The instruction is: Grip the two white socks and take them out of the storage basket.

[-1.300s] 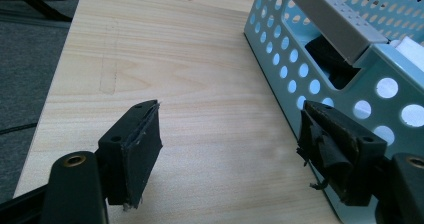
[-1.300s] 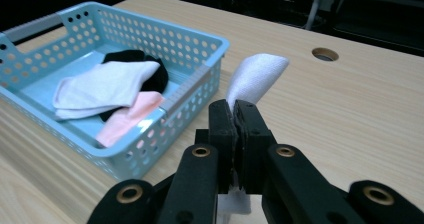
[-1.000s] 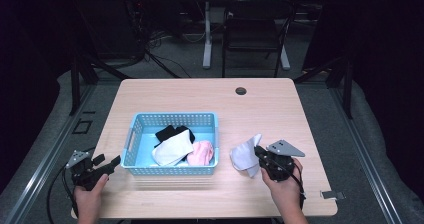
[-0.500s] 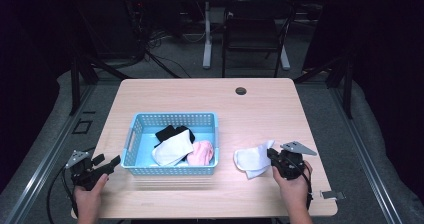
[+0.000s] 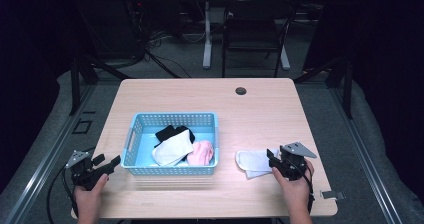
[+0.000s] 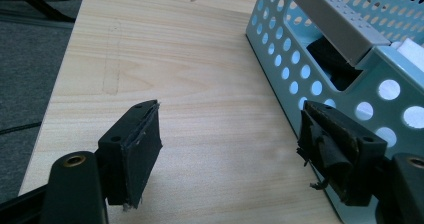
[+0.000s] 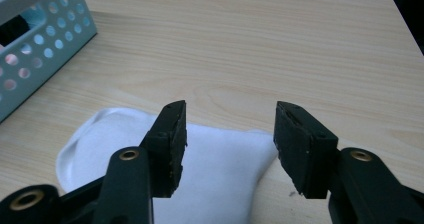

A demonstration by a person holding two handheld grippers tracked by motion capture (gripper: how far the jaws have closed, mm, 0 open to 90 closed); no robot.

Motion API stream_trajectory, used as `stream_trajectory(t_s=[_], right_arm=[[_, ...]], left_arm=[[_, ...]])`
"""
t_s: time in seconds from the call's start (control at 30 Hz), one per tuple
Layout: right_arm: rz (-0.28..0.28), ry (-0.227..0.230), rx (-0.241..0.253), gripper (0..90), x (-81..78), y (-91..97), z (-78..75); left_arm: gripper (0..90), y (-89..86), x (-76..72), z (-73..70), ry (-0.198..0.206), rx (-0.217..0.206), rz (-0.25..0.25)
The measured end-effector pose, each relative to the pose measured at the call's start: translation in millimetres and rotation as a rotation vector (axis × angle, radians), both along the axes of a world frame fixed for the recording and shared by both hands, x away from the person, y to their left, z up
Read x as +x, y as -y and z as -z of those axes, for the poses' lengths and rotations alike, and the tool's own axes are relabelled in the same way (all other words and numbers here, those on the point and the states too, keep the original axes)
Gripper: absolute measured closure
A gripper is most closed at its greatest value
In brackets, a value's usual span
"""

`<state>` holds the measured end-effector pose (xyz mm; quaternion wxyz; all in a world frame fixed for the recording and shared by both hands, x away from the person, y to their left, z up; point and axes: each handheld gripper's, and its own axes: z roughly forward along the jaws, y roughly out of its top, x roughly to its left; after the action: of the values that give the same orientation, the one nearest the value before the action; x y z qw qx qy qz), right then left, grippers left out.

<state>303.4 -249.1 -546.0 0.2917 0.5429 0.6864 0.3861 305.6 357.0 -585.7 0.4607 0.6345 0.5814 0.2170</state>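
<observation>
Under the released right gripper [image 7: 227,146], a white sock [image 7: 215,179] lies flat beside the basket [image 5: 172,121].

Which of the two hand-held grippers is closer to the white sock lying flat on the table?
Right. The right gripper hangs open directly over the white sock's near end, while the left gripper sits across the table, on the blue basket's far side.

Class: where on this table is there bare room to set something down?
Free: the far strip between the basket and the hole, and the left edge beside the basket. Crowded: the near right, with the white sock and right gripper.
</observation>
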Motion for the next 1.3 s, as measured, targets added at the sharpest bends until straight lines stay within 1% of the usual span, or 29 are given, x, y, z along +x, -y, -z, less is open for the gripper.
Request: stream_trajectory(t_s=[0.07,0.13,0.2,0.23,0.27,0.3,0.33,0.37,0.4,0.43,0.47,0.53,0.57,0.63,0.7,0.73,0.77,0.8,0.83,0.87,0.9,0.93,1.0,1.1,1.13,1.2,1.23,1.27,1.3], right_arm=[[-0.011,0.021,-0.002,41.2,-0.7,-2.0,-2.1],[-0.012,0.026,-0.006,39.7,-1.3,-3.1,-3.5],[-0.03,-0.006,0.024,36.3,-0.7,-7.5,-7.3],[-0.03,-0.006,0.024,36.3,-0.7,-7.5,-7.3],[-0.031,-0.025,0.026,35.9,-0.4,-9.4,-8.1],[-0.047,-0.051,0.03,29.4,0.8,-14.9,-9.9],[-0.047,-0.051,0.03,29.4,0.8,-14.9,-9.9],[-0.058,-0.061,0.029,21.9,0.9,-21.2,-14.0],[-0.069,-0.067,0.04,19.2,1.0,-24.1,-16.1],[-0.069,-0.067,0.04,19.2,1.0,-24.1,-16.1],[-0.114,-0.086,0.067,14.8,1.1,-32.7,-23.6],[-0.125,-0.088,0.074,14.7,1.1,-36.2,-26.0],[-0.141,-0.095,0.075,14.4,0.5,-40.6,-29.9],[-0.169,-0.085,0.095,13.5,1.2,-51.8,-37.1],[-0.215,-0.094,0.095,9.1,2.7,-58.9,-42.7],[-0.24,-0.081,0.107,10.5,5.4,-68.3,-48.1],[-0.249,-0.079,0.101,14.9,6.8,-72.3,-51.2],[-0.249,-0.079,0.101,14.9,6.8,-72.3,-51.2],[-0.257,-0.075,0.103,17.3,8.5,-76.4,-53.5],[-0.262,-0.08,0.096,19.1,10.9,-79.7,-56.1],[-0.271,-0.085,0.096,23.8,15.9,-86.5,-61.0],[-0.271,-0.085,0.096,23.8,15.9,-86.5,-61.0],[-0.285,-0.083,0.094,28.8,20.6,-94.1,-66.2],[-0.322,-0.072,0.073,36.0,28.3,-106.8,-75.5],[-0.341,-0.065,0.059,37.9,33.8,-115.1,-80.5],[-0.351,-0.051,0.052,41.4,38.4,-123.1,-83.6],[-0.351,-0.051,0.052,41.4,38.4,-123.1,-83.6],[-0.366,-0.041,0.029,41.9,44.5,-132.2,-87.3],[-0.373,-0.047,0.028,41.9,46.8,-135.8,-87.7]], left_arm=[[24.9,0.0,0.0,0.0,0.0,0.0,0.0],[24.9,0.0,0.0,0.0,0.0,-0.001,0.0],[24.9,0.1,-0.1,0.0,0.0,0.0,0.0],[24.9,0.1,-0.1,0.0,0.0,0.0,0.0],[24.9,0.2,-0.2,0.0,0.0,-0.001,0.0],[24.9,0.2,-0.2,0.0,-0.001,-0.001,0.0],[24.9,0.3,-0.3,-0.1,-0.001,0.0,0.001],[24.9,0.2,-0.4,-0.2,0.0,0.0,0.0],[24.9,0.2,-0.4,-0.2,0.001,-0.001,0.0],[24.9,0.1,-0.4,-0.2,0.0,-0.001,0.0],[24.9,0.1,-0.3,0.0,-0.001,-0.002,0.0],[24.9,0.2,-0.3,0.0,-0.001,-0.002,0.0],[24.9,0.4,-0.4,-0.1,0.0,-0.001,0.002],[24.9,0.3,-0.7,-0.6,-0.005,0.002,0.005],[24.9,0.3,-0.7,-0.7,-0.005,0.003,0.006],[24.9,0.2,-0.7,-0.7,-0.005,0.002,0.005],[24.9,0.3,-0.5,-0.3,0.001,-0.001,0.002],[24.9,0.3,-0.5,-0.3,0.001,-0.001,0.002],[24.9,0.2,-0.5,-0.3,0.001,-0.002,0.001],[24.9,0.0,-0.5,-0.3,0.001,-0.003,0.0],[24.9,0.0,-0.5,-0.3,0.001,-0.003,0.0],[24.9,0.0,-0.5,-0.4,0.001,-0.003,0.0],[24.9,-0.1,-0.6,-0.5,0.001,-0.003,0.0],[24.9,-0.3,-0.7,-0.8,-0.003,-0.002,0.002],[24.9,-0.2,-0.6,-0.6,0.001,-0.003,0.001],[24.9,-0.2,-0.6,-0.6,0.001,-0.004,0.001],[24.9,-0.4,-0.7,-0.9,-0.002,-0.002,0.002],[24.9,-0.6,-0.7,-0.8,-0.001,-0.002,0.001],[24.9,-0.8,-0.7,-0.8,-0.001,-0.003,0.001]])
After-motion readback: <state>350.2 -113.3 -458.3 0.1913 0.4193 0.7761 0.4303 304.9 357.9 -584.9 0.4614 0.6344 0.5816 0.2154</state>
